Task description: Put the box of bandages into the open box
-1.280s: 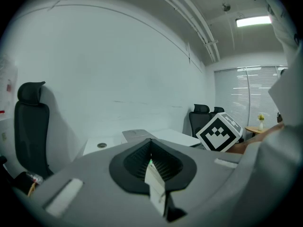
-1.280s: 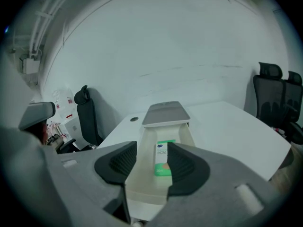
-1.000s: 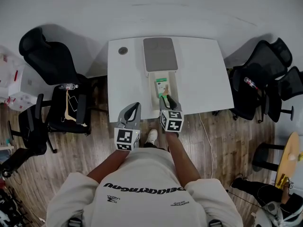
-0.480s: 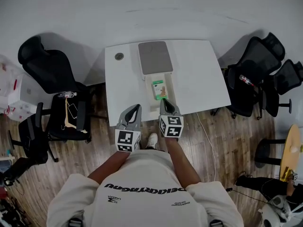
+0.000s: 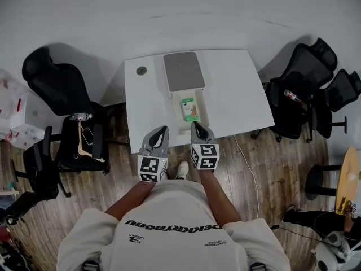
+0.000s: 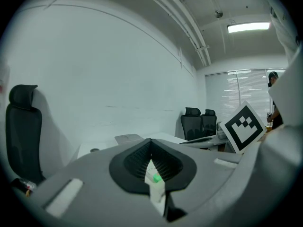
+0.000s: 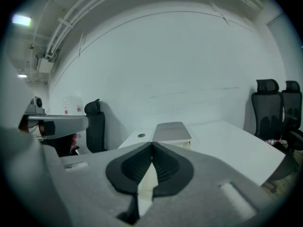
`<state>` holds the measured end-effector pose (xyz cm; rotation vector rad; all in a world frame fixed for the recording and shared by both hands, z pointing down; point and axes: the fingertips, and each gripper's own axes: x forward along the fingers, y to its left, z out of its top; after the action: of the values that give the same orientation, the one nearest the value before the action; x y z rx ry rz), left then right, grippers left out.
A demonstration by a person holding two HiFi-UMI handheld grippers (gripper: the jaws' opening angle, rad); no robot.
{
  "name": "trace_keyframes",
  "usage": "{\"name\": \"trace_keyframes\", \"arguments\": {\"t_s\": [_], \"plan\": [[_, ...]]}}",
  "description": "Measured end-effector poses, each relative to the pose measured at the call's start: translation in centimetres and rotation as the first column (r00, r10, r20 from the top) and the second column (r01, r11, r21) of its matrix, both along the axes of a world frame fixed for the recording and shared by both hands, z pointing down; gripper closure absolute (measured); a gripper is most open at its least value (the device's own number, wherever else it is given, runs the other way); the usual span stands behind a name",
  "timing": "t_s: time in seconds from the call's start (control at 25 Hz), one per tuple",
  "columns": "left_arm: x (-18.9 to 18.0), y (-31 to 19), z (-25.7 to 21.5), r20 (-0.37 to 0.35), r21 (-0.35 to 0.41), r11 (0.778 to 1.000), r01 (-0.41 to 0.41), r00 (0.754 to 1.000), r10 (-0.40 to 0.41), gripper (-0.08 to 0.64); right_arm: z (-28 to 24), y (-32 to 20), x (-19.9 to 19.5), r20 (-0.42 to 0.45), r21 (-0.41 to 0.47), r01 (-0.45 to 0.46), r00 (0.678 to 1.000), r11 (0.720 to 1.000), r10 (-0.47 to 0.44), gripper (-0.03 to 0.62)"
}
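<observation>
Box of bandages [image 5: 189, 107]: small and flat, white face, green band at the far end, a tan patch toward one near corner. Print too small to read. It lies flat inside the open box [image 5: 201, 117], a pale tray on the white worktop [image 5: 237, 95]. The tray's grey lid [image 5: 183, 71] is folded back beyond it.

Left claw [image 5: 163, 130]: at the near worktop edge, left of the tray. Jaws tip to tip in the left gripper view, holding nothing.

Right claw [image 5: 195, 125]: just short of the tray's near end, clear of the bandage box. Jaws have just been closing and now meet, with nothing between them.
</observation>
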<state>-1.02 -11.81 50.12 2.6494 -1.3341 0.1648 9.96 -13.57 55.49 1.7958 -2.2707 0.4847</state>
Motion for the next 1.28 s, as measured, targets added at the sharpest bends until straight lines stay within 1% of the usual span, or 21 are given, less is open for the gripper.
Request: {"name": "trace_keyframes", "arguments": {"t_s": [0.6,1.28], "plan": [[0.4,-0.4,-0.1,-0.009,0.010,1.000,-0.018,1.000,0.018,0.560,-2.4,0.8,-0.9,-0.003,0.096,0.035,0.999,0.995,-0.035,0.598],[0.2,-0.4,-0.5,-0.014,0.021,1.000,-0.014,1.000,0.015,0.560,-3.4,1.2,-1.7,0.021,0.135,0.042,0.999,0.990,-0.045,0.597]]}}
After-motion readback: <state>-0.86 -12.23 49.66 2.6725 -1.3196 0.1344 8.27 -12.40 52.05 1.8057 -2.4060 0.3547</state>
